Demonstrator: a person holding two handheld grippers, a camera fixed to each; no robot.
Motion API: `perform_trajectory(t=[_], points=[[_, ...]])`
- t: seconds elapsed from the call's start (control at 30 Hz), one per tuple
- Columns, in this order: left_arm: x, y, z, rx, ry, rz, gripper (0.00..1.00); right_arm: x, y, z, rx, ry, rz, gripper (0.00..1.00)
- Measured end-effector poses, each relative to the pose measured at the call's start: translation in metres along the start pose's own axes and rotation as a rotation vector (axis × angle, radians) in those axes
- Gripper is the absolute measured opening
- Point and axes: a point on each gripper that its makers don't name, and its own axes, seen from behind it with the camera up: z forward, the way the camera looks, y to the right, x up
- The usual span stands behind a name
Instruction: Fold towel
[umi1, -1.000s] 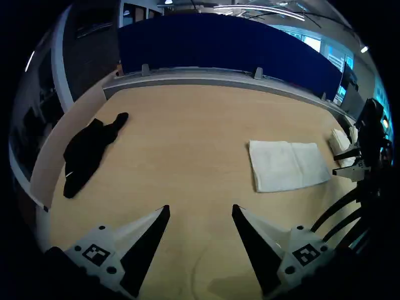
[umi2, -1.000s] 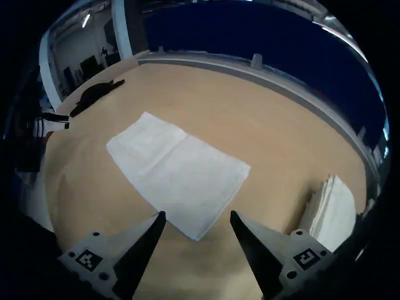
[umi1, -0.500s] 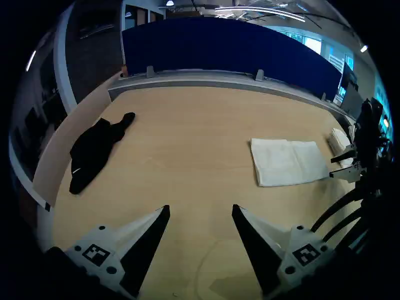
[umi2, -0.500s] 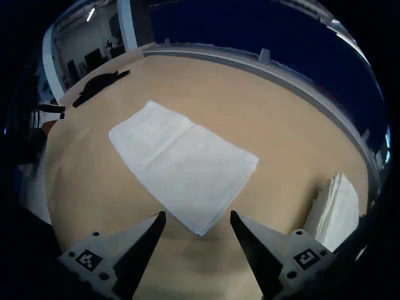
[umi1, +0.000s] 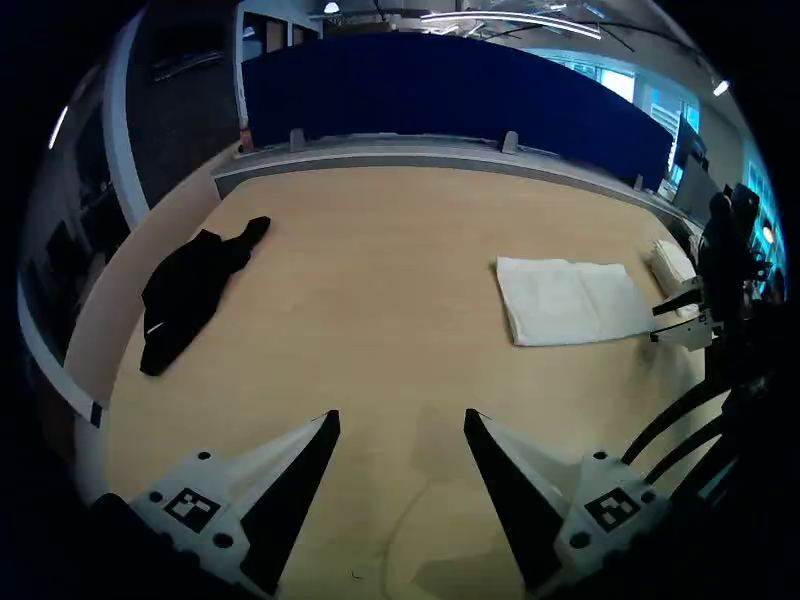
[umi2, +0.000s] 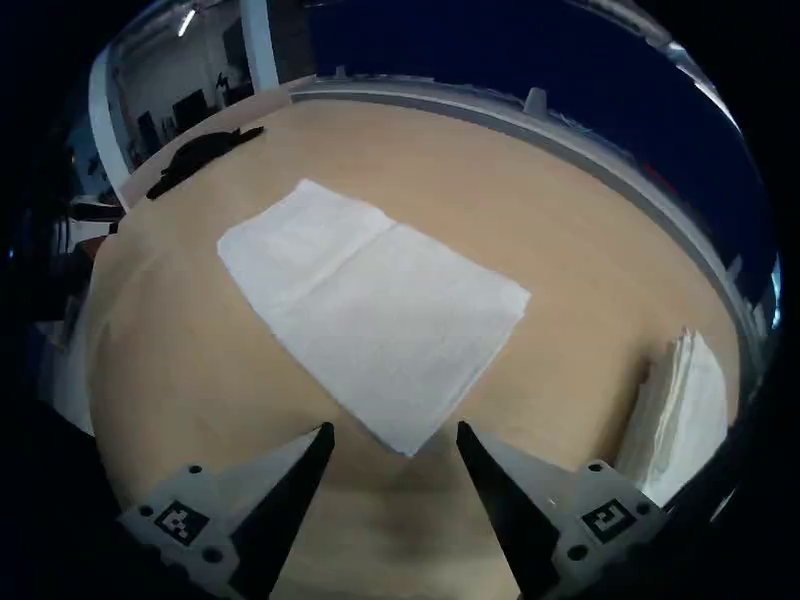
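- Left gripper (umi1: 400, 411) has its fingers wide apart and nothing between them, just bare worktop (umi1: 380, 250) ahead; the finger bases run off the bottom of the view.
- Right gripper (umi2: 395, 424) is spread just as wide and holds nothing; the towel's (umi2: 370, 300) near corner pokes into the gap between the tips, and I cannot tell if anything touches.
- From the left gripper view, the right gripper (umi1: 688, 322) sits out at the dim edge, just beside the towel's (umi1: 570, 300) far short end; the hand behind it is only a dark shape.
- The towel lies flat on the worktop (umi2: 560, 220) with one crease across it.
- A stack of pale folded cloths (umi2: 690, 410) beside it is cut off at the rim, count unclear.
- A black garment (umi1: 185, 295) lies crumpled well apart from the towel, at the worktop's other side.
- Against a second ago, the towel looms slightly larger in the right gripper view and hasn't shifted; both grippers are as open as before.
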Motion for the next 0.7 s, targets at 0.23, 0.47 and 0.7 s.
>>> perform_trajectory(t=[0.23,0.47,0.7], points=[[-0.005,0.0,0.0,-0.003,-0.008,0.012,0.92,-0.005,-0.001,0.002,0.006,-0.02,-0.003,0.59],[-0.007,0.001,-0.001,-0.009,-0.011,0.01,0.92,-0.007,0.005,0.002,-0.007,-0.019,0.019,0.26],[-0.006,0.001,-0.003,-0.012,-0.011,0.011,0.92,-0.009,0.009,0.001,-0.029,-0.019,0.019,0.27]])
